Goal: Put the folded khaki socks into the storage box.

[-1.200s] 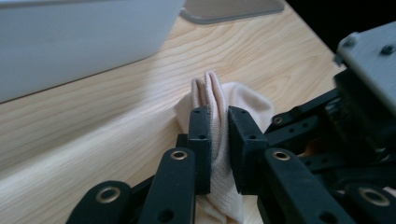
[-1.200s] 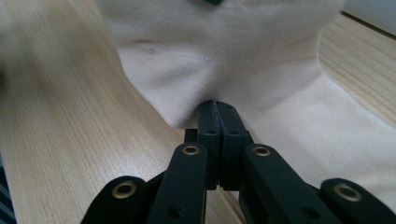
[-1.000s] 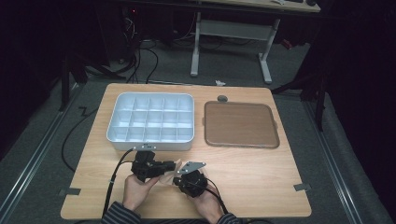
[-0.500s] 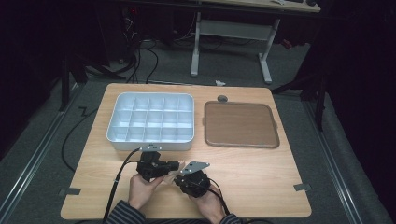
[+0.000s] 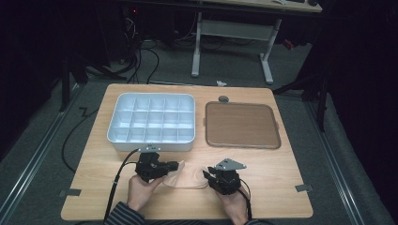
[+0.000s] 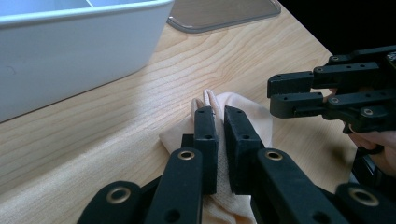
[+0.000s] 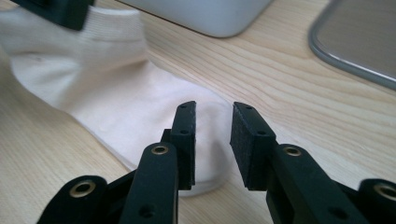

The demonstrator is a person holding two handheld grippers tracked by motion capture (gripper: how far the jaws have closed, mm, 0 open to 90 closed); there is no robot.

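Sock [image 5: 185, 176], cream and limp, lies near the desk's [image 5: 286, 178] front edge (before the white compartment tray [image 5: 152, 119]). Left gripper [image 6: 219, 114] pinches its cuff; right gripper [image 7: 212, 114], jaws just parting, stands over its toe, gripping nothing.

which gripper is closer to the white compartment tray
Left. The left gripper sits just in front of the tray; the right gripper lies farther right, below the gap beside the tray.
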